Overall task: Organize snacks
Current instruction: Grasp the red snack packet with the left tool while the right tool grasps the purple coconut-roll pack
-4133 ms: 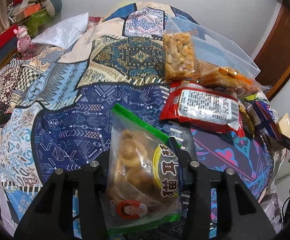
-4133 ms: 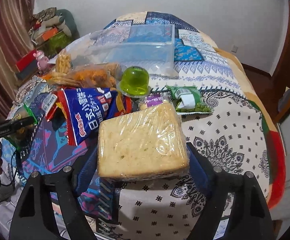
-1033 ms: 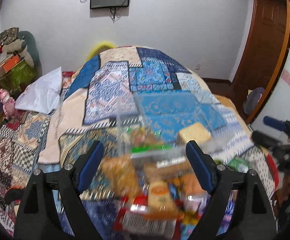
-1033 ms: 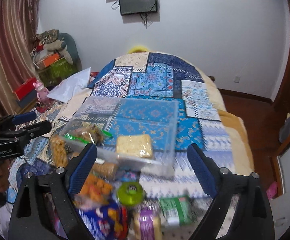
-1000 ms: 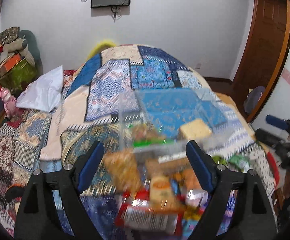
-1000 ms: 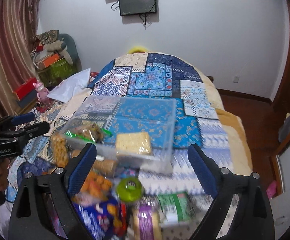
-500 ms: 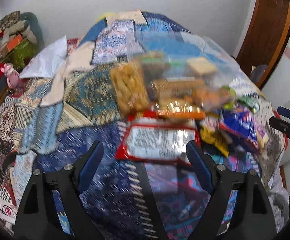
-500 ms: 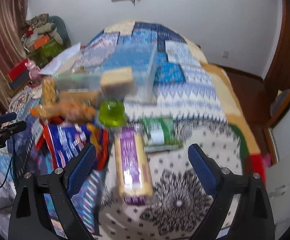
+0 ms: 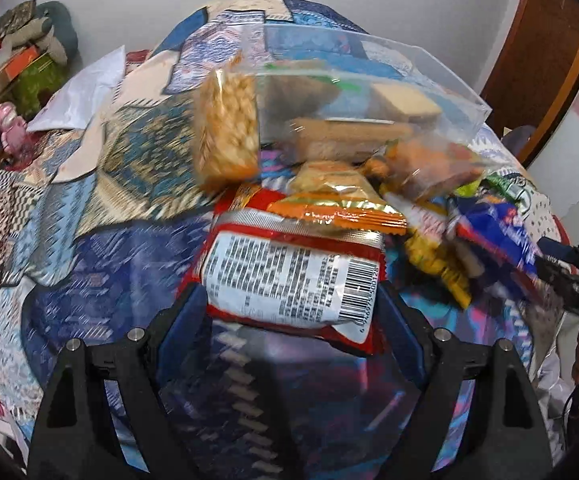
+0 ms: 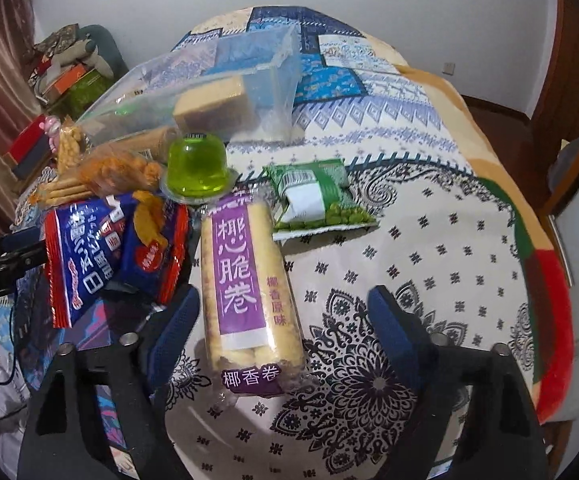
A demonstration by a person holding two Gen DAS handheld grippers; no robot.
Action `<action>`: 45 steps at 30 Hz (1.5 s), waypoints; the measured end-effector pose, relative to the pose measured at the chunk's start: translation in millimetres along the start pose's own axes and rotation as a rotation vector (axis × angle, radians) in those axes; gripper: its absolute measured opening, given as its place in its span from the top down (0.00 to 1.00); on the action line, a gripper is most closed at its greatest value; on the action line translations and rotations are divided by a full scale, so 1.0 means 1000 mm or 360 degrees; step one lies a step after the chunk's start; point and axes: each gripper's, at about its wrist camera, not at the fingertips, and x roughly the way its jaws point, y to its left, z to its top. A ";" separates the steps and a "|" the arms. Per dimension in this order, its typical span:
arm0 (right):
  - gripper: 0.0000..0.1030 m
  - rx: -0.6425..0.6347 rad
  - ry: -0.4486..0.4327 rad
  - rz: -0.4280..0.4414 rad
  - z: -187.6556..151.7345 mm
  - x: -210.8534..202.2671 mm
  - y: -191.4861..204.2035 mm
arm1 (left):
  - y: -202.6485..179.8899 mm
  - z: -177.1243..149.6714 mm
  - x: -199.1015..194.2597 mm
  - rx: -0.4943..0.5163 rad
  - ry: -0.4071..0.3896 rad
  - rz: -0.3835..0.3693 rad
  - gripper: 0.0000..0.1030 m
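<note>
Looking along my left gripper, I see its jaws standing wide, one on each short end of the red snack packet, which lies flat on the patterned bedspread in the lower middle of the frame. The long axis of this packet runs from left to right across the frame, with its white printed back facing up and the barcode at the right end. I cannot tell whether the blue pads already press on it. Above it an orange and gold packet lies partly over its upper edge. Higher in the frame, the clear plastic box holds a pale cake block. In the right wrist view, my right gripper has just been closing, yet its jaws are not touching anything. The purple egg roll pack lies between them, nearer the left pad, and there is a clear gap on its right side. Its long axis runs from the bottom of the frame up toward the green jelly cup, leaning slightly to the left at the top. A green pea packet lies just right of it, and a blue packet lies to its left.
</note>
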 end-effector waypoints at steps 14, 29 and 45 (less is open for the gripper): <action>0.49 -0.0040 -0.0026 0.0097 0.005 0.006 0.015 | 0.051 -0.021 -0.024 -0.0121 0.0018 0.0016 0.17; 0.50 -0.0025 -0.0015 0.0126 0.006 0.010 0.014 | 0.024 0.039 0.016 -0.0197 0.0016 -0.0089 0.16; 0.50 -0.0046 -0.0035 0.0124 0.004 0.010 0.015 | 0.059 0.007 0.025 -0.0280 0.0083 -0.0030 0.28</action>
